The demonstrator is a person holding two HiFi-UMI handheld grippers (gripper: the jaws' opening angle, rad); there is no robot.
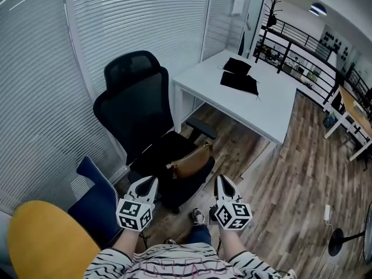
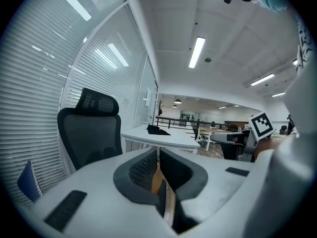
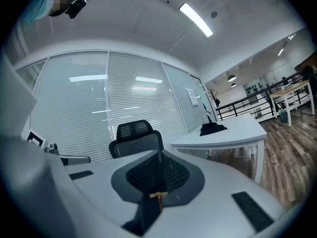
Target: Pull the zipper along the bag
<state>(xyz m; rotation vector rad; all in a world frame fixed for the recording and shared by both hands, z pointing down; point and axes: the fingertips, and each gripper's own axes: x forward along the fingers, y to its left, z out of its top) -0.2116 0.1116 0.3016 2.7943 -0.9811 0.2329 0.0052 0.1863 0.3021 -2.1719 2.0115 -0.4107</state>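
Note:
A tan-brown bag (image 1: pixel 189 163) lies on the seat of a black office chair (image 1: pixel 138 106), its strap trailing toward the seat's right edge. My left gripper (image 1: pixel 152 181) hovers in front of the seat, close to my body, jaws shut, apart from the bag. My right gripper (image 1: pixel 222 180) hovers beside it, also shut and clear of the bag. In the left gripper view the left gripper (image 2: pixel 158 150) has its jaws together, with a tan sliver in the slit below. In the right gripper view the right gripper (image 3: pixel 160 153) is closed too. The zipper itself is too small to make out.
A white desk (image 1: pixel 256 109) with dark folded items (image 1: pixel 239 77) stands behind the chair. A blind-covered glass wall (image 1: pixel 46 68) runs along the left. A yellow round seat (image 1: pixel 46 243) and a blue chair (image 1: pixel 96 197) sit at my lower left. Wood floor (image 1: pixel 290 190) lies to the right.

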